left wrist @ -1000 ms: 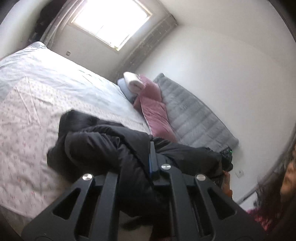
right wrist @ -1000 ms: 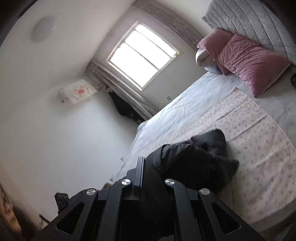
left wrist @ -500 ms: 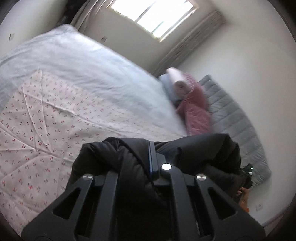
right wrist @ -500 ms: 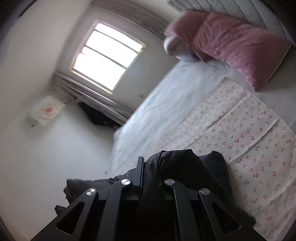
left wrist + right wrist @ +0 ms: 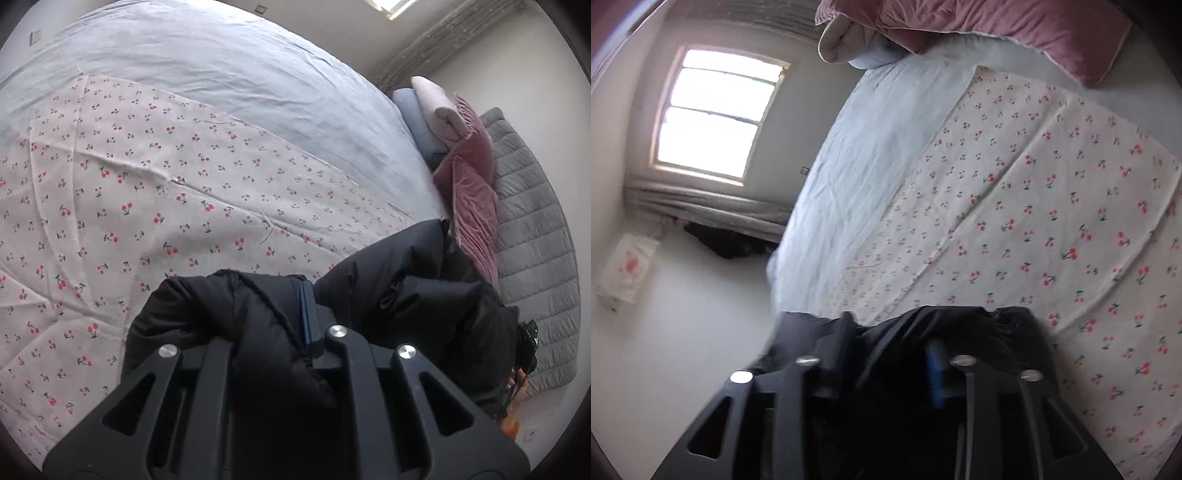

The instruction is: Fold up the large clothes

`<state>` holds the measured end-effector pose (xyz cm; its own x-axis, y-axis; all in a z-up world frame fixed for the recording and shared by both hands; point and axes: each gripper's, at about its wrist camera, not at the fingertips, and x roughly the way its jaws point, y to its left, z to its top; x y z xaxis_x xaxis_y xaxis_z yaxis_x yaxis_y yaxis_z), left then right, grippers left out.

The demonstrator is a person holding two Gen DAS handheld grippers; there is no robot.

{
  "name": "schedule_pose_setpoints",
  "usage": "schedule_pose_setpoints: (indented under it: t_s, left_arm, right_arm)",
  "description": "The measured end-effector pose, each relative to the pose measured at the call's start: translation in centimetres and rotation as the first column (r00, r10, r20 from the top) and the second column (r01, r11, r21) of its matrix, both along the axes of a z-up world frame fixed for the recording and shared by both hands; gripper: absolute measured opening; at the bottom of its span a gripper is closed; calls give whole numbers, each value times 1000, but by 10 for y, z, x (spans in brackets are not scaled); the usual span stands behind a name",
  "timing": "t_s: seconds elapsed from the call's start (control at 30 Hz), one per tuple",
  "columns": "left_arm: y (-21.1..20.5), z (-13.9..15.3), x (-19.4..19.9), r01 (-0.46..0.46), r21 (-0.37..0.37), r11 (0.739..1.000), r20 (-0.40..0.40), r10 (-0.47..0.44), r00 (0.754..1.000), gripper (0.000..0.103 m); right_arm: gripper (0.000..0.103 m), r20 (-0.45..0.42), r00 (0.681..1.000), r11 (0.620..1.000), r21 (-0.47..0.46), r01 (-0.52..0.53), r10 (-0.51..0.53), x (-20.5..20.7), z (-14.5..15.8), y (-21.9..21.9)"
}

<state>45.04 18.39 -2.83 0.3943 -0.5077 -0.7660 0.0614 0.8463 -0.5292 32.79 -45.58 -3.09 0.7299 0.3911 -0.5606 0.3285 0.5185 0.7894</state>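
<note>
The flat white cherry-print bedspread [image 5: 155, 192] lies open ahead; maroon velvet pillows [image 5: 472, 192] bank up at the grey quilted headboard [image 5: 532, 221], blocking that end.

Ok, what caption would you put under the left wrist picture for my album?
The left claw grips a puffy black coat above the cherry-print sheet on the bed.

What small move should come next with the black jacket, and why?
Probably lower both grippers toward the cherry-print sheet and lay the black jacket down flat. The left gripper is shut on bunched fabric, the right gripper has fabric between wider fingers, and the jacket seems crumpled rather than spread, so no clean fold looks possible yet.
</note>
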Motion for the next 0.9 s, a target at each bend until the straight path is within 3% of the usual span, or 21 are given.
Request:
schedule_pose_setpoints:
  t_s: [0.07, 0.1, 0.23, 0.37, 0.47, 0.5, 0.63, 0.7, 0.73, 0.77, 0.8, 0.87, 0.9]
  left_arm:
    - [5, 13, -8, 18, -7, 1000, 27, -18, 999, 22]
    - [9, 21, -16, 30, -13, 999, 45, -30, 999, 24]
    - [13, 37, -35, 52, -2, 999, 76, -51, 996, 43]
    - [10, 47, -54, 64, 38, 997, 125, -68, 990, 57]
    - [8, 48, -57, 60, 41, 997, 125, -64, 990, 58]
    - [8, 50, -58, 55, 26, 998, 135, -58, 989, 59]
    - [9, 58, -67, 55, 4, 999, 178, -54, 983, 68]
    - [8, 63, -74, 64, 39, 997, 193, -70, 979, 71]
    - [9, 67, -78, 66, 66, 996, 204, -78, 976, 82]
    - [10, 71, -83, 58, 107, 993, 230, -82, 970, 91]
    - [12, 77, -88, 45, 151, 988, 268, -85, 960, 92]
    - [16, 86, -96, 31, 215, 976, 310, -98, 946, 95]
    - [19, 88, -98, 20, 233, 972, 309, -94, 946, 96]
  right_arm:
    - [76, 53, 999, 997, -79, -3, 7, -12, 23, 0]
    - [79, 76, 997, 994, -111, -3, 12, -17, 34, 2]
    - [86, 157, 980, 966, -244, -83, 124, -48, 83, 29]
    - [92, 127, 951, 894, -394, -213, 283, -78, 104, 82]
    - [92, 28, 916, 802, -495, -334, 400, -89, 94, 129]
    - [92, -31, 900, 752, -537, -382, 435, -89, 85, 149]
    - [92, -204, 873, 595, -662, -456, 442, -78, 45, 193]
    - [92, -222, 870, 577, -672, -464, 441, -70, 28, 201]
    - [90, -218, 872, 588, -664, -462, 439, -67, 23, 202]
    - [81, -214, 873, 597, -658, -460, 437, -65, 20, 201]
    - [74, -205, 875, 612, -645, -458, 438, -62, 15, 200]
    - [40, -176, 879, 648, -614, -450, 443, -60, 12, 195]
    - [32, -157, 885, 671, -598, -439, 439, -60, 14, 192]
